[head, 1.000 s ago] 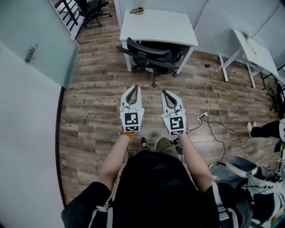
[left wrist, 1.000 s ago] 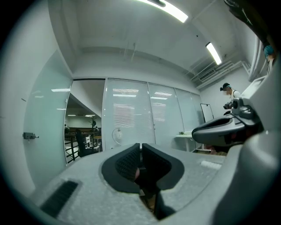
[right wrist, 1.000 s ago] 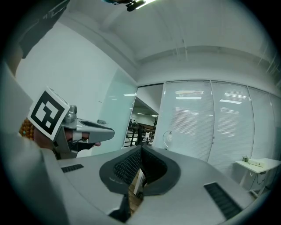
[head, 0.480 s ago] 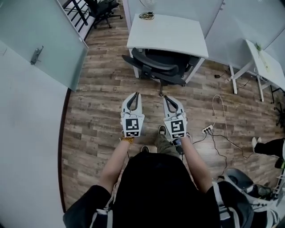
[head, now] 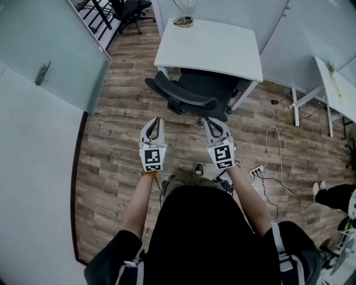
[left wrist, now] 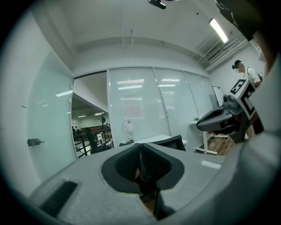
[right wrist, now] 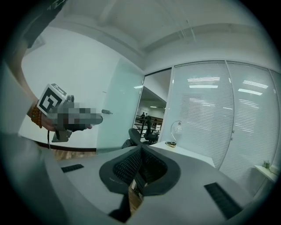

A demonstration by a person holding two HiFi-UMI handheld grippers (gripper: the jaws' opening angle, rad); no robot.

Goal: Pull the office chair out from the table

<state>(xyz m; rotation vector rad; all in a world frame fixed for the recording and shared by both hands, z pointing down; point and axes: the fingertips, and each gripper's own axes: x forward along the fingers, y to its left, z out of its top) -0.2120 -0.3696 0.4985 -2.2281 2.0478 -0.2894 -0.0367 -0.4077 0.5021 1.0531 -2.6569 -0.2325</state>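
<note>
A black office chair (head: 186, 94) stands tucked under a white table (head: 222, 53), its curved backrest turned toward me. In the head view my left gripper (head: 155, 119) is shut and empty, just short of the backrest's left end. My right gripper (head: 211, 122) is also shut and empty, close to the backrest's right end; neither touches the chair. In the left gripper view the shut jaws meet in front of the chair's back (left wrist: 171, 141), and the right gripper (left wrist: 217, 119) shows at the right. The right gripper view shows the chair (right wrist: 131, 134) and the table (right wrist: 189, 157) beyond its shut jaws.
A frosted glass door with a handle (head: 41, 71) stands at the left. A coiled cable (head: 183, 22) lies on the table's far corner. A power strip with cords (head: 256, 170) lies on the wood floor at the right, near a second white table (head: 336, 89). Another chair (head: 130, 10) stands far back.
I have walked toward the chair, and both grippers have come much closer to its backrest. They have spread slightly apart and stayed shut.
</note>
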